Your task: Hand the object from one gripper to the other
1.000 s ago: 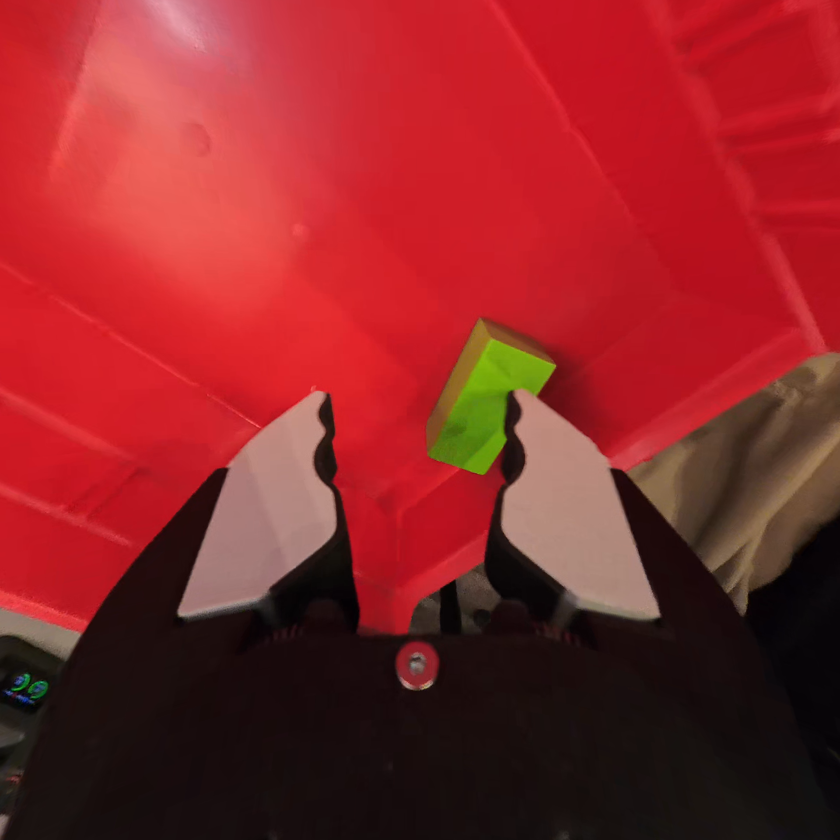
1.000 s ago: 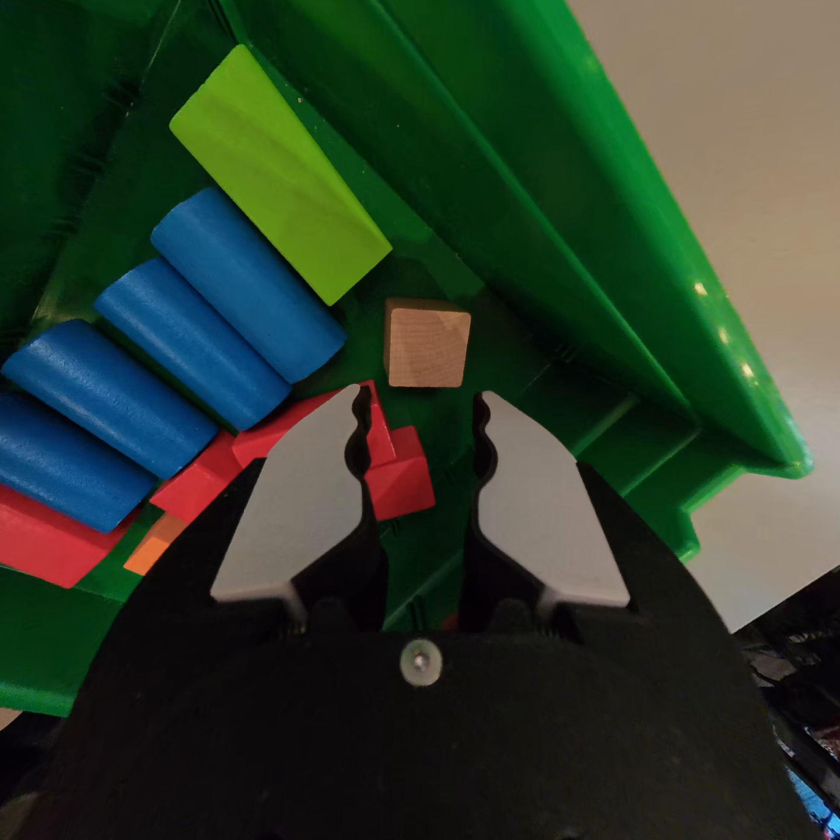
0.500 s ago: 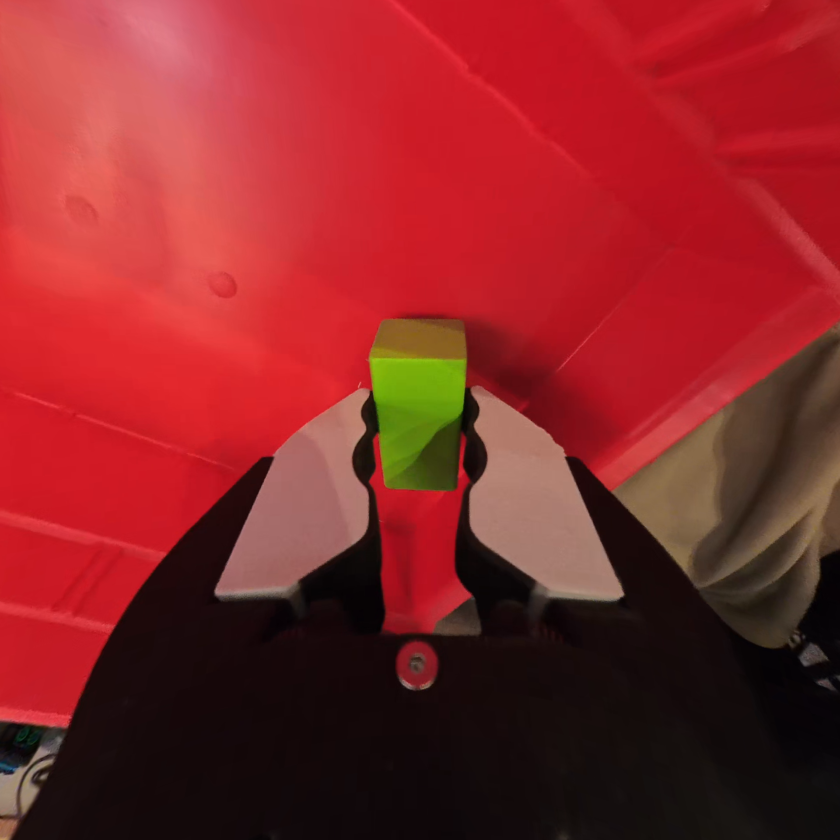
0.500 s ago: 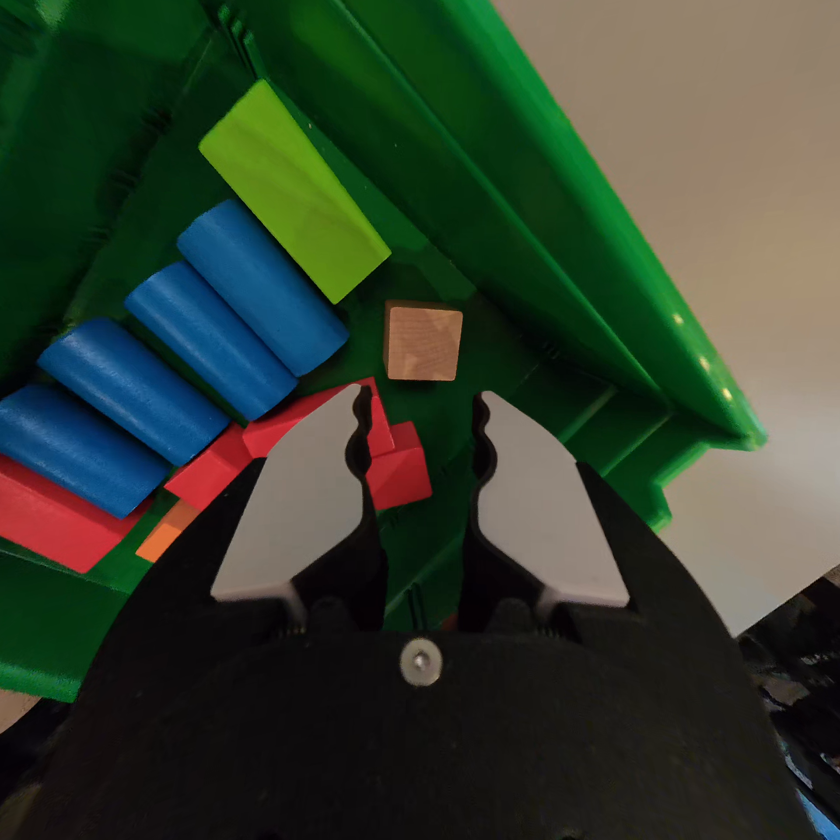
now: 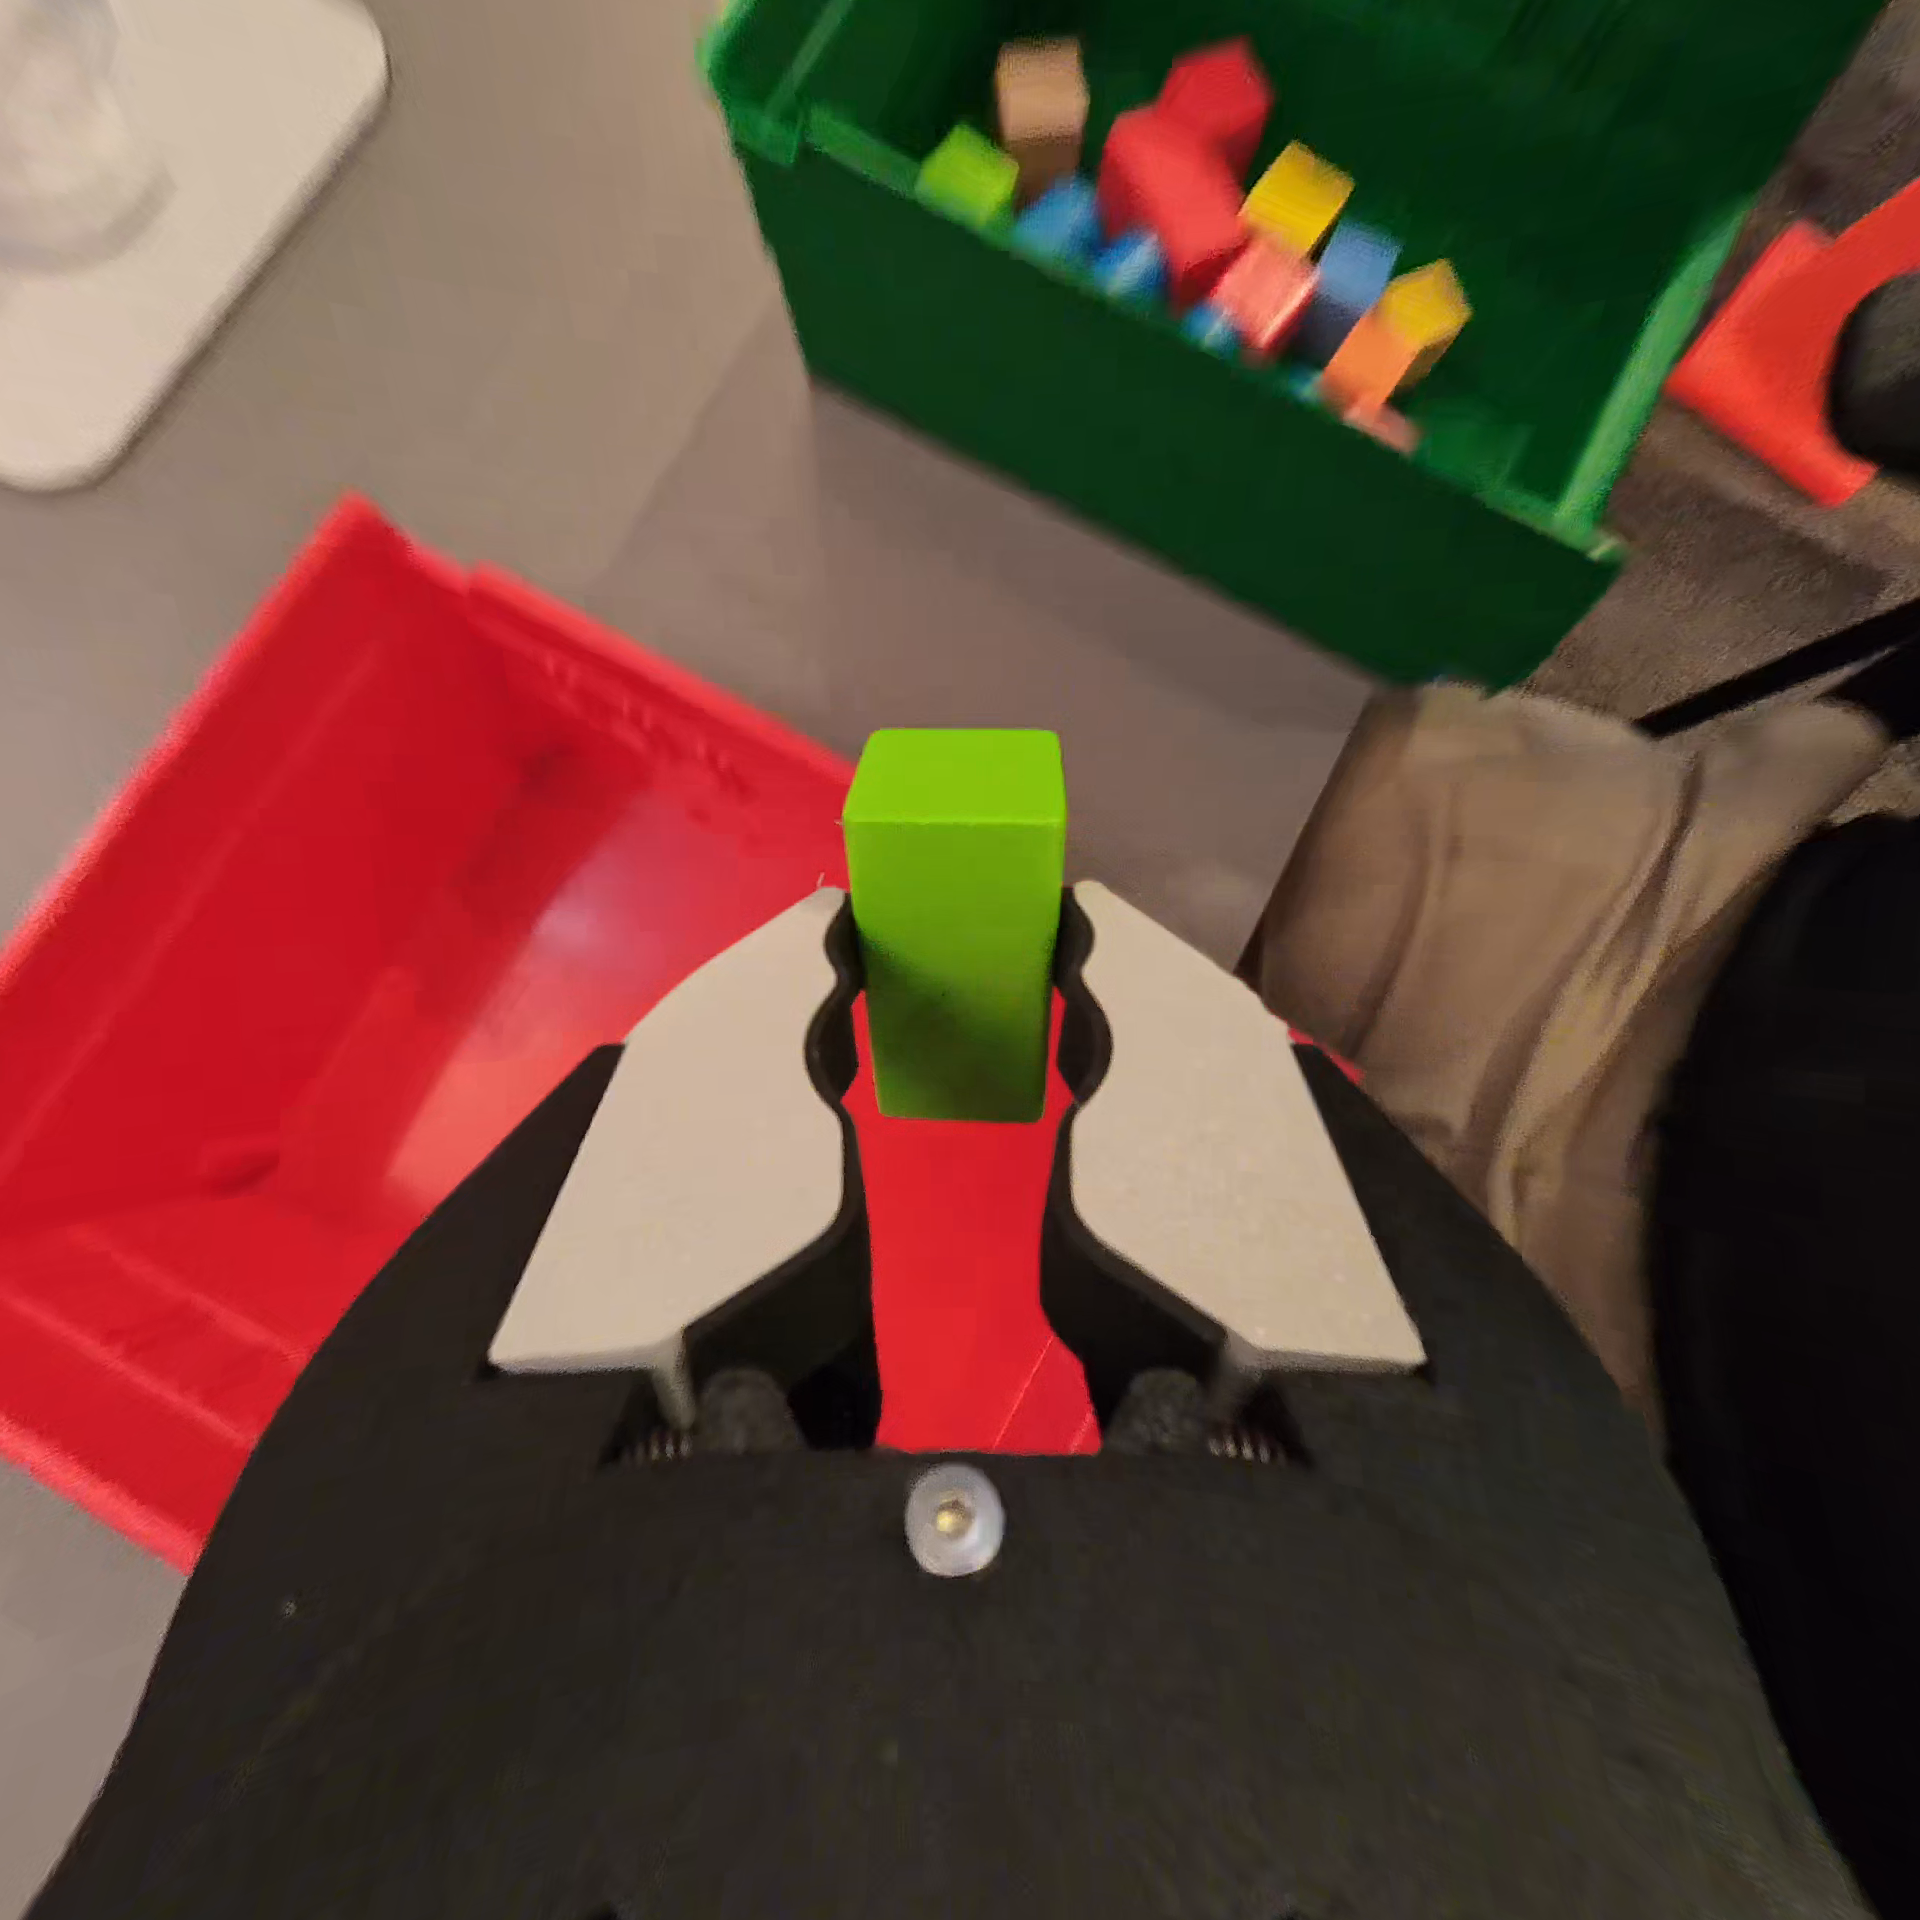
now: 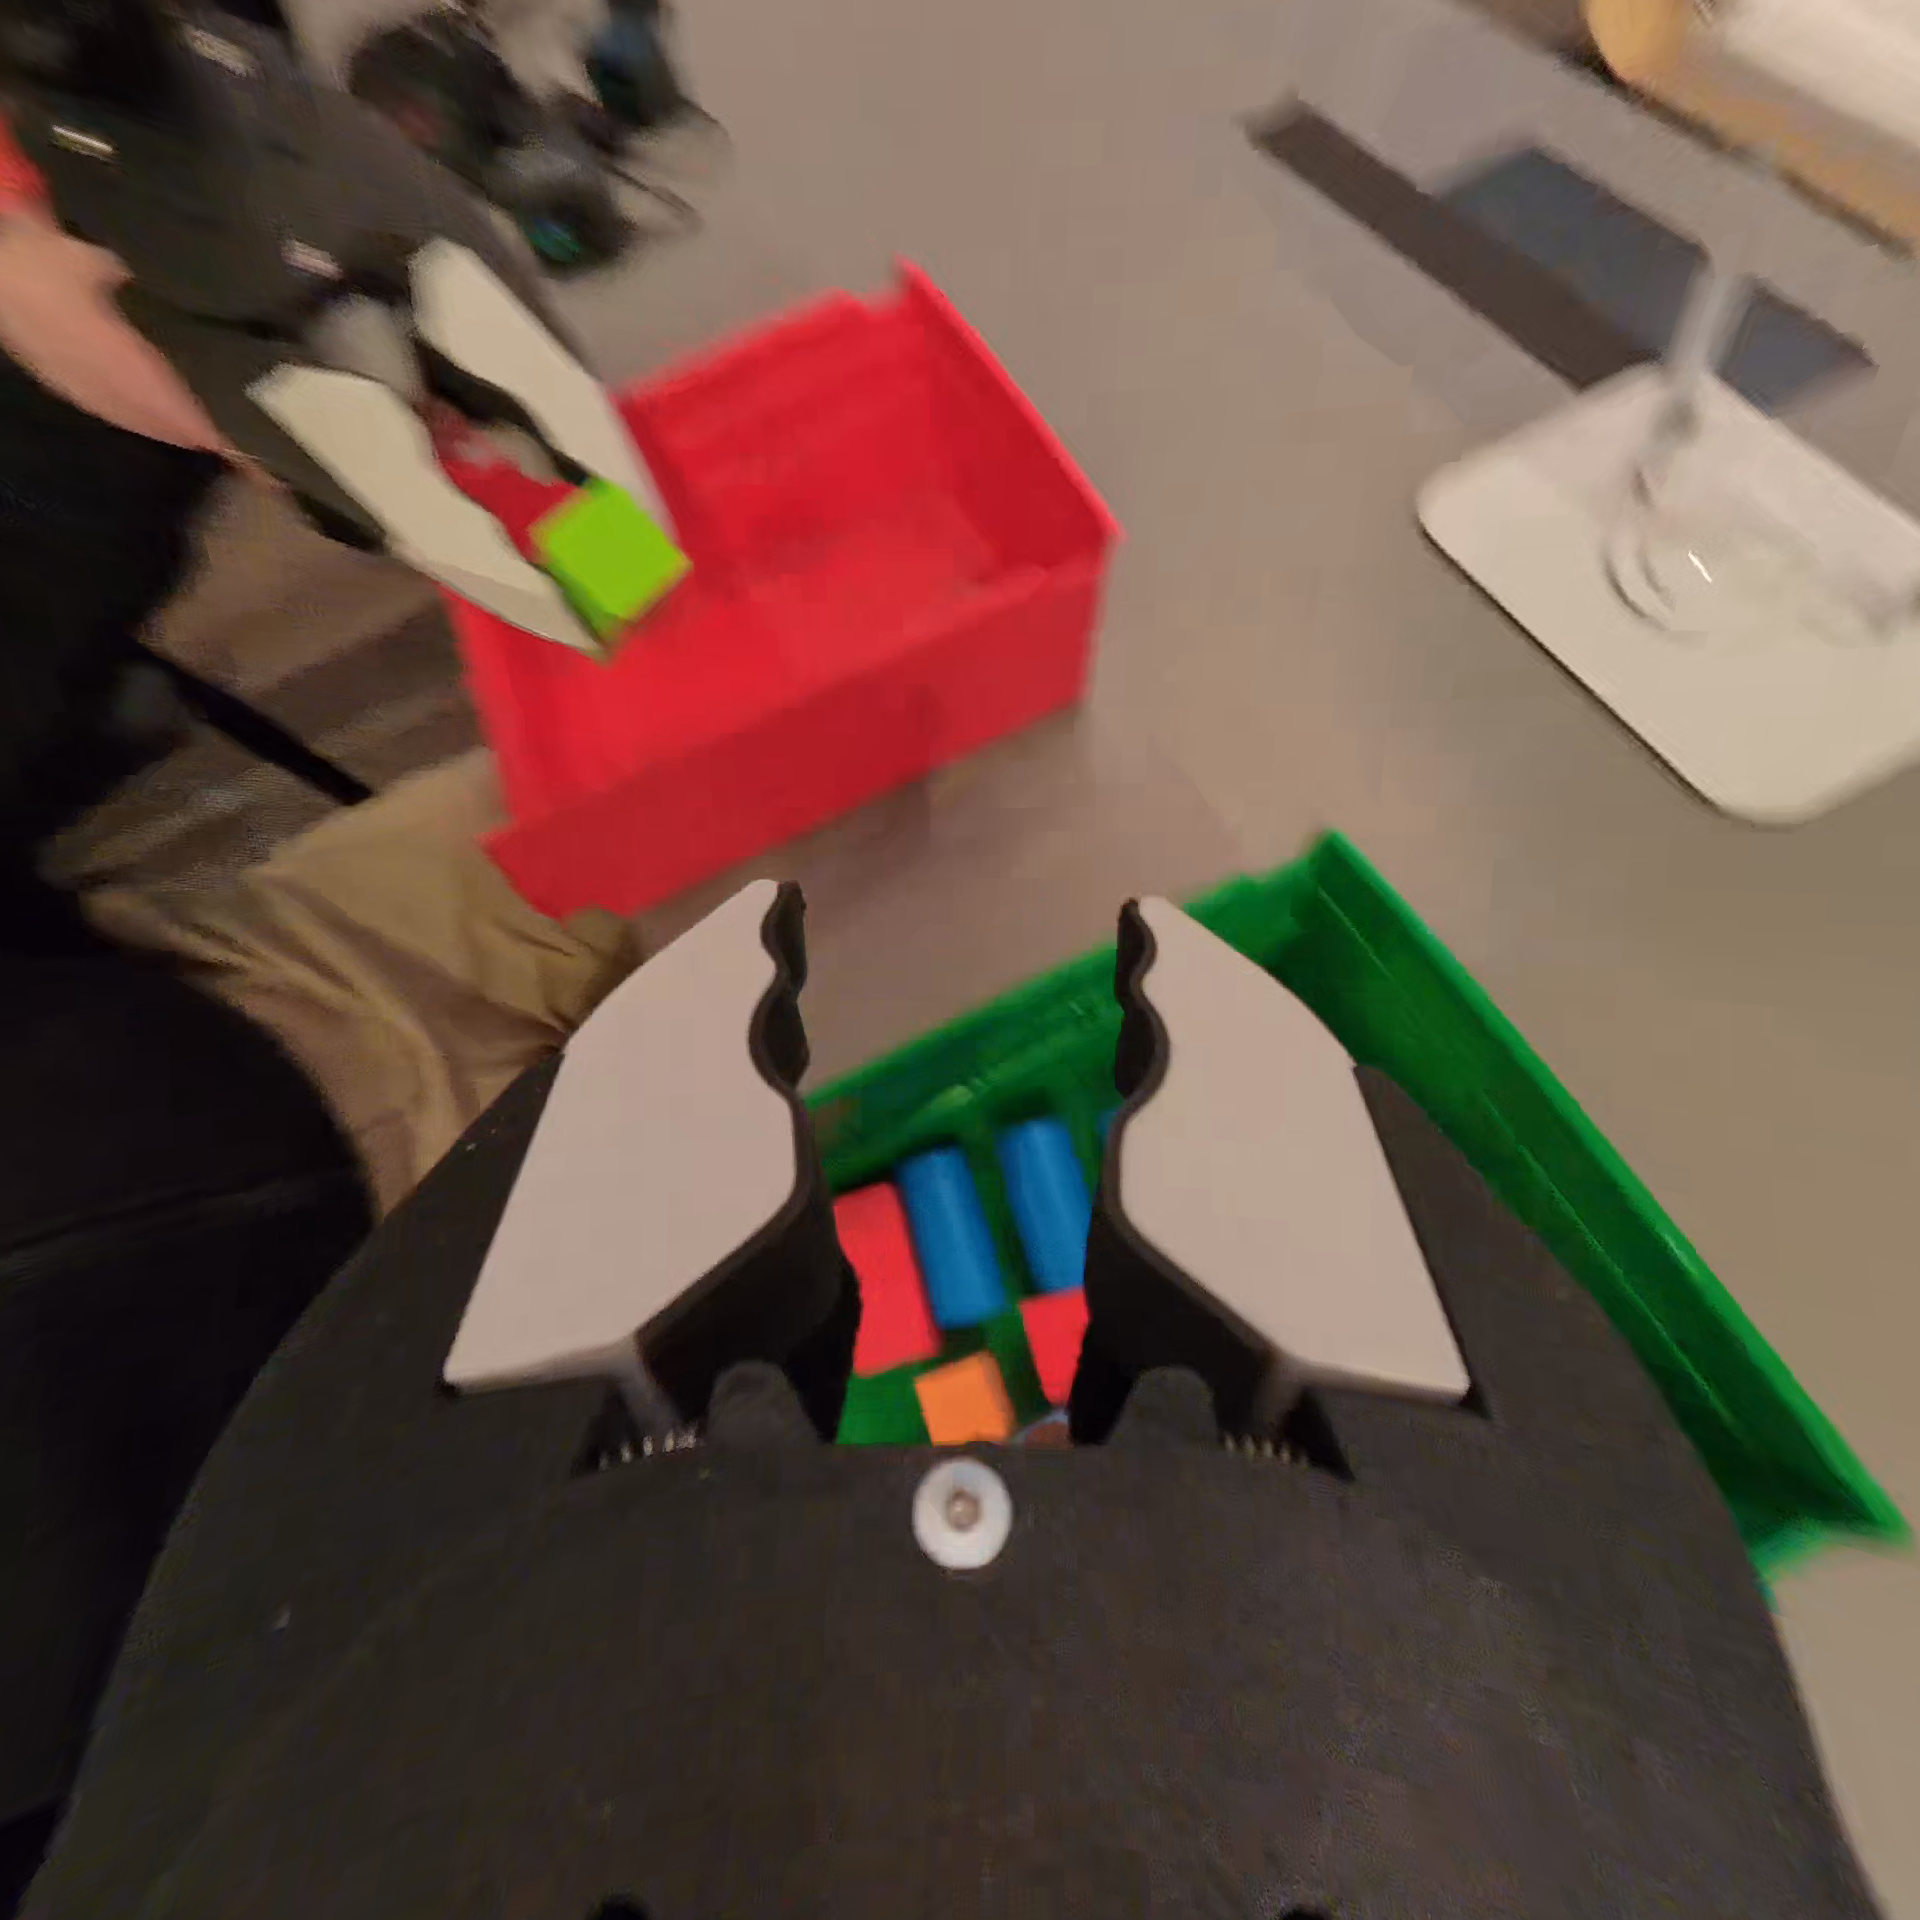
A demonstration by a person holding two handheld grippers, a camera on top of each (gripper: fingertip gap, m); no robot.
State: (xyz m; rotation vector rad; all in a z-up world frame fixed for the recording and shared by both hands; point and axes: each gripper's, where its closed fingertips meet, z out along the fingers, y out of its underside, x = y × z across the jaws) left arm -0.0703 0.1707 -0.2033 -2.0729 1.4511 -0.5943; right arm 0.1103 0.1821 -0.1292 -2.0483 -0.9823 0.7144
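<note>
My left gripper [image 5: 956,925] is shut on a lime green block [image 5: 956,925] and holds it above the near corner of the red bin [image 5: 343,935]. The same gripper [image 6: 603,561] with the green block [image 6: 611,561] shows at the upper left of the right wrist view, over the red bin [image 6: 831,644]. My right gripper [image 6: 961,935] is open and empty, raised above the green bin [image 6: 1455,1122], well apart from the block.
The green bin [image 5: 1143,416] holds several blue, red, yellow, orange and wooden blocks. A white base with a clear glass piece [image 6: 1683,582] stands on the grey table at the right. A person's tan trousers [image 5: 1507,935] lie at the table's near edge.
My left gripper closed on the green block and lifted it out of the red bin. My right gripper rose out of the green bin, opened wider and turned toward the red bin.
</note>
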